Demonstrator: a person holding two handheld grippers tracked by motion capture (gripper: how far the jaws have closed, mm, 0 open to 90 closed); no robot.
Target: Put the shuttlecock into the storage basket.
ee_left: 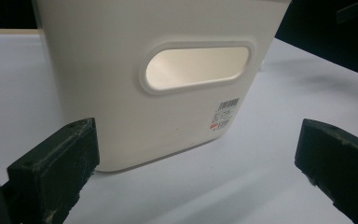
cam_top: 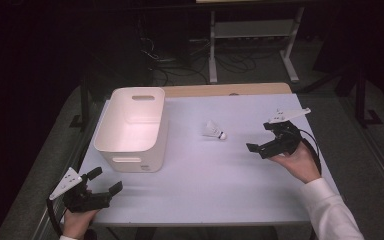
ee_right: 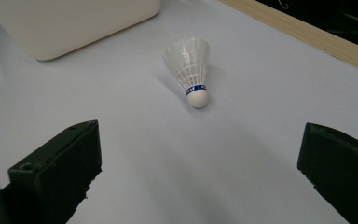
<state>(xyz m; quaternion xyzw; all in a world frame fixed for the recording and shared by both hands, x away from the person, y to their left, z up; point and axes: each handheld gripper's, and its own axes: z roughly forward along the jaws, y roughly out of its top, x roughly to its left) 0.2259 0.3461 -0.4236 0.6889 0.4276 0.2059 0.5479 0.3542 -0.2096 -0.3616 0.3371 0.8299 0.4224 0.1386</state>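
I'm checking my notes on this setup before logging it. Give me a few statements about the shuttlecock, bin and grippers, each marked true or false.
1. The shuttlecock lies on the table, outside the white bin. True.
2. The right gripper is shut on the shuttlecock. False: its jaws are open, short of it.
3. The left gripper faces the bin's handle cutout. True.
4. The shuttlecock's band is red. False: it is blue.

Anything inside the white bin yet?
The high view shows the white bin with a bare floor; its near wall hides the nearest strip. The shuttlecock lies on the table, outside.
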